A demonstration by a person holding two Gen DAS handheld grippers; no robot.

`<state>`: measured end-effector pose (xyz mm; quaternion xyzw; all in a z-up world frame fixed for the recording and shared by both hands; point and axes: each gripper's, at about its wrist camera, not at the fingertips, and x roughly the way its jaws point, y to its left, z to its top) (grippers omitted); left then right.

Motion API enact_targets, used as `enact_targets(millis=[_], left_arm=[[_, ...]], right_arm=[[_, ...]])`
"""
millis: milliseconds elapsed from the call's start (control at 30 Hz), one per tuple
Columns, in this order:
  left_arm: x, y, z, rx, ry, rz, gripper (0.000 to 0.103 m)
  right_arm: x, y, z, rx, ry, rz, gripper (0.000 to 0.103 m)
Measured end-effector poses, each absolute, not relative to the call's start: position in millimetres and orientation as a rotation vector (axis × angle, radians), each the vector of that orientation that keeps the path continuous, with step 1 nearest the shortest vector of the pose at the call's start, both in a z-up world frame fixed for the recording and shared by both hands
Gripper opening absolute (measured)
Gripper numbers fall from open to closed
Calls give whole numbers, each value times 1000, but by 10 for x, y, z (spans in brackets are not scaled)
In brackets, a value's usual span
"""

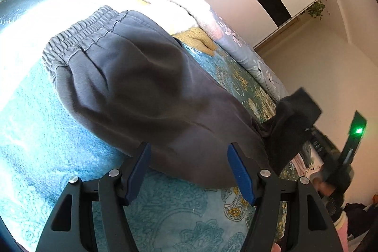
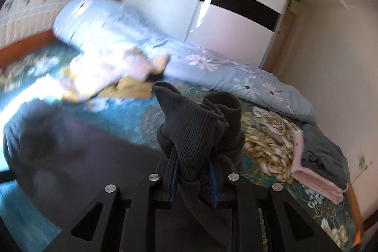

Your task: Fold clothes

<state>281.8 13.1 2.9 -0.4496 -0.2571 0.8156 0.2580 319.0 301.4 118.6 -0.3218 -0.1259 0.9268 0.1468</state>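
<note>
Dark grey sweatpants (image 1: 141, 86) lie on the teal floral bedspread (image 1: 47, 145), elastic waistband at the upper left. My left gripper (image 1: 189, 171) is open and empty, its blue pads just above the near edge of the pants. My right gripper (image 2: 192, 171) is shut on the ribbed leg cuffs (image 2: 189, 124) of the pants and holds them lifted above the bed. It shows in the left wrist view (image 1: 307, 129) at the right with the cuffs (image 1: 288, 119). The rest of the pants (image 2: 70, 145) trails blurred to the left in the right wrist view.
A light blue floral duvet (image 2: 224, 70) and white and yellow garments (image 1: 165, 6) are heaped at the bed's far side. A folded pink and grey stack (image 2: 321, 167) sits on the bed's right edge. A white wardrobe (image 2: 212, 4) stands behind.
</note>
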Motion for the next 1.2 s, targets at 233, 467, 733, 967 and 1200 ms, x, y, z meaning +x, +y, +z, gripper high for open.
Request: enact_targets(millis=[233,467,733,967,1200], left_arm=[[2807,75,21,-1225,-716,2207,68],[2796,92,6,-1240,-708,2216,68],[2796,152,22,-1256,-680,2228,68],[2808,369,74,-1255,-636,2197,68],[2716,943,211,-1252,-625,2061,72]], right_arm=[[3098,2518,572,-1098,-520,2666,23],[3127,2481,392,-1161,-507,2658,27],[3250,2627,588,-1153,-284,2795,50],[3570,2988,738,-1046,-57,2900,54],[3988,3857,729,-882,356,2780,58]])
